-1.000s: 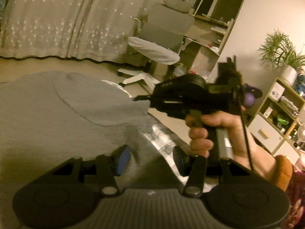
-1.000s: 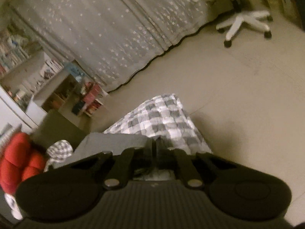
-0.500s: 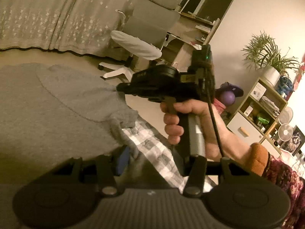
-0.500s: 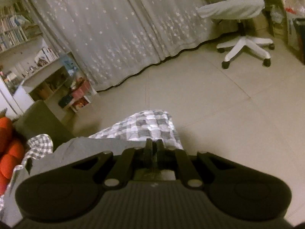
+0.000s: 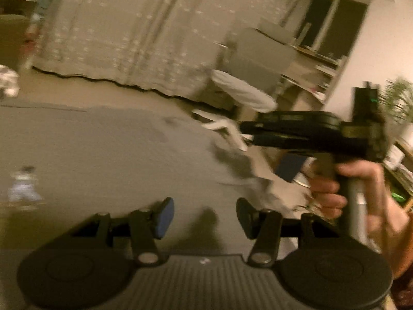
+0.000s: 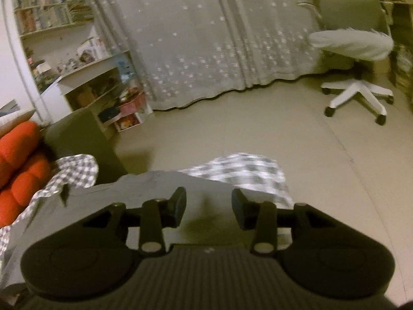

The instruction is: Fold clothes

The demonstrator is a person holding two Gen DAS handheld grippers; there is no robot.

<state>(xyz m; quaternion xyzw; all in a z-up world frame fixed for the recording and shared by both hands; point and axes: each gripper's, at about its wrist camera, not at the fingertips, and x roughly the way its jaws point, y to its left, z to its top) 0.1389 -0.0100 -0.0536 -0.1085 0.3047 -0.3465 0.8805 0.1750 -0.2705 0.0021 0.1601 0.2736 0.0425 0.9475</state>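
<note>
Grey garment point(image 5: 108, 160) is seen spread flat on a checked cloth point(image 6: 247, 165), directly below both grippers; its far edge is seen in the right wrist view, w/ the checked cloth sticking out beyond it toward the floor point(image 6: 258, 118). Left gripper point(image 5: 205, 213) is held partly open over the grey fabric, nothing between the pads, no contact visible. Right gripper point(image 6: 208, 206): jaws have just been opening, now roughly half apart, nothing clamped, grey fabric seen below the gap. In the left wrist view the right gripper is seen side-on at right, carried by the right hand point(image 5: 335, 188) on its handle, above the garment's right edge. Frame is motion-blurred, so garment detail can't be made out. Background: curtain point(image 6: 206, 33), white office chair point(image 6: 356, 72), red cushion point(image 6: 18, 160) at far left.
</note>
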